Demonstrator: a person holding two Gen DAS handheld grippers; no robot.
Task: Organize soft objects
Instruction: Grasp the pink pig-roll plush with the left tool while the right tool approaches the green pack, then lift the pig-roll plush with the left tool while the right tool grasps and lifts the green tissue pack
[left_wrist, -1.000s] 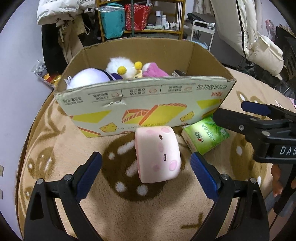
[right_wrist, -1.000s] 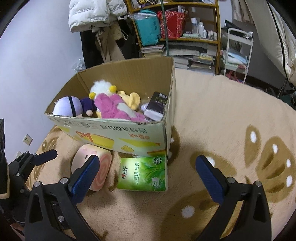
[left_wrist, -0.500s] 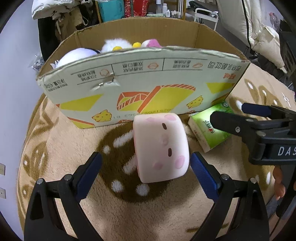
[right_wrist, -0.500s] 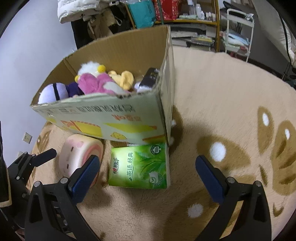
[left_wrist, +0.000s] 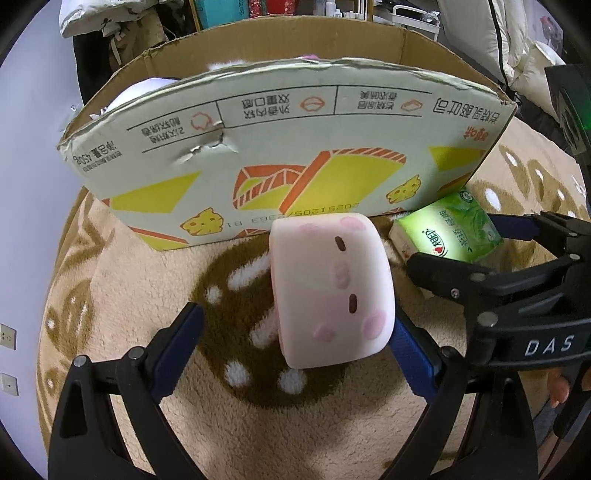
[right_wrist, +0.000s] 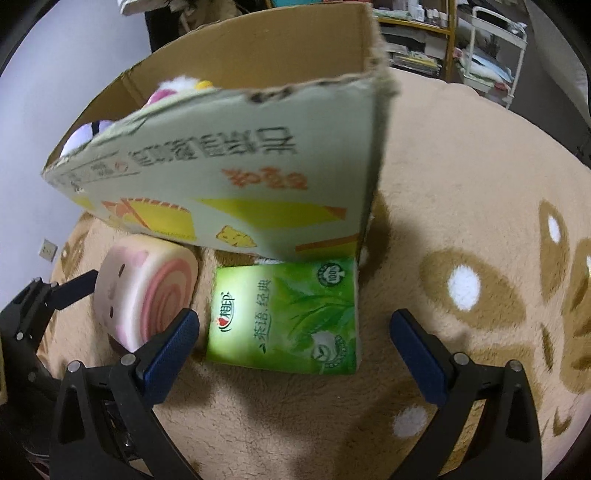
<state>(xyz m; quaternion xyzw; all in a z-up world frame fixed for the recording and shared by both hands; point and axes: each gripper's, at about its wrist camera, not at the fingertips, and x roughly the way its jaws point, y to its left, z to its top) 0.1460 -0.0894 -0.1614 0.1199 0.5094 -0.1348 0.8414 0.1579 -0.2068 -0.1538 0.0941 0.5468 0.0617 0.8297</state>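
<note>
A pink roll-cake plush (left_wrist: 328, 291) with a small face lies on the carpet against the front of a cardboard box (left_wrist: 280, 147); it also shows in the right wrist view (right_wrist: 144, 291). My left gripper (left_wrist: 295, 347) is open, its blue pads on either side of the plush's near end. A green tissue pack (right_wrist: 284, 314) lies beside the plush (left_wrist: 447, 236) at the box's corner. My right gripper (right_wrist: 295, 350) is open just in front of the pack. Plush toys (right_wrist: 173, 86) peek over the box rim (right_wrist: 221, 92).
A beige patterned carpet (right_wrist: 461, 221) covers the floor. Shelves (right_wrist: 417, 26) and a white cart (right_wrist: 495, 48) stand behind the box. A dark coat and white jacket (left_wrist: 107, 22) hang at the back left. The right gripper's black frame (left_wrist: 517, 295) sits right of the plush.
Both grippers have moved forward and lower. The plush now lies between the left pads, and the tissue pack is close in front of the right gripper. The box fills more of both views.
</note>
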